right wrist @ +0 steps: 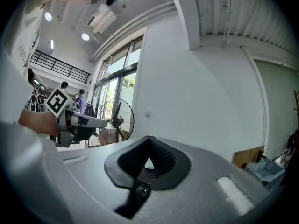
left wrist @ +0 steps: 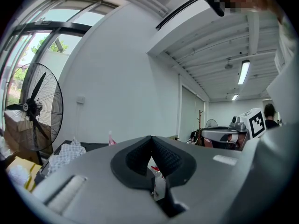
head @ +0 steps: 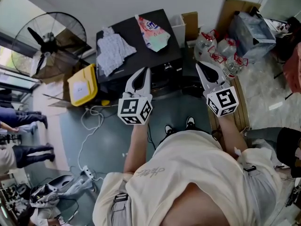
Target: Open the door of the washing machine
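Head view: a black flat-topped unit (head: pixel 129 29), judged to be the washing machine, stands against the white wall directly ahead of the person. A grey-and-white patterned garment (head: pixel 112 48) and a pink-and-green printed garment (head: pixel 153 32) are spread on its lid, probably laid there to keep the front free. The unit's front is seen so steeply that the door cannot be made out, nor whether it stands open or shut. The left claw (head: pixel 146 69) and right claw (head: pixel 198 65) are held level, side by side, tips just short of the unit and touching nothing; this reads as a squared-up stance facing the front, and fits approach or withdrawal alike. A black floor fan (head: pixel 47 41) and a yellow plastic bin (head: pixel 83 84) stand to the left. Left gripper view: the left claw (left wrist: pixel 151 138) is closed tip to tip with nothing between; it looks over the lid at the wall, so the door lies below sight. Right gripper view: the right claw (right wrist: pixel 149 138) is likewise closed and empty, aimed at bare wall.
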Demonstrator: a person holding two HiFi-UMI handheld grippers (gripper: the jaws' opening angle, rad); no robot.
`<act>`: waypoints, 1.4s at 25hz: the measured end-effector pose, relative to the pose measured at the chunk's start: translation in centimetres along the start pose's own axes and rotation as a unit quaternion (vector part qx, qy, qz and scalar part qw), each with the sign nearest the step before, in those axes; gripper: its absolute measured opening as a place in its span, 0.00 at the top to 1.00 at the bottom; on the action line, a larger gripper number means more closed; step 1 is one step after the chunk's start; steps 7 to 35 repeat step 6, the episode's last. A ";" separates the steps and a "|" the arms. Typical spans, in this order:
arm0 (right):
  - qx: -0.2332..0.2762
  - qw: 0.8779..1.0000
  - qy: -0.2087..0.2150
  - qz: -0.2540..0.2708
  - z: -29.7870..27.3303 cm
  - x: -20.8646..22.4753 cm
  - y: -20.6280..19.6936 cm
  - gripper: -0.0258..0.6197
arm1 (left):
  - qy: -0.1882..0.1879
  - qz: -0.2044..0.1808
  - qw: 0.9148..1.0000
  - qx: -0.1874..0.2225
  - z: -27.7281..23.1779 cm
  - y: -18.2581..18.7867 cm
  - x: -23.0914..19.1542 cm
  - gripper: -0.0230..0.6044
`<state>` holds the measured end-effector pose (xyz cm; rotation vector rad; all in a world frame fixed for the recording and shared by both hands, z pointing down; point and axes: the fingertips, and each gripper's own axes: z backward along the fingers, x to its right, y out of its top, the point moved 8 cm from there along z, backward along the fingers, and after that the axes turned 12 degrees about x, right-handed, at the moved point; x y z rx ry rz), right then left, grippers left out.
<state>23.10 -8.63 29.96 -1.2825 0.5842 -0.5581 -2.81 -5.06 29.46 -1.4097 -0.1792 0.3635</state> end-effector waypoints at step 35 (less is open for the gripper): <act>-0.004 1.000 0.000 -0.001 0.4 -0.3 -0.3 0.96 | 0.010 0.011 1.000 -0.009 0.6 -0.9 -0.5 0.93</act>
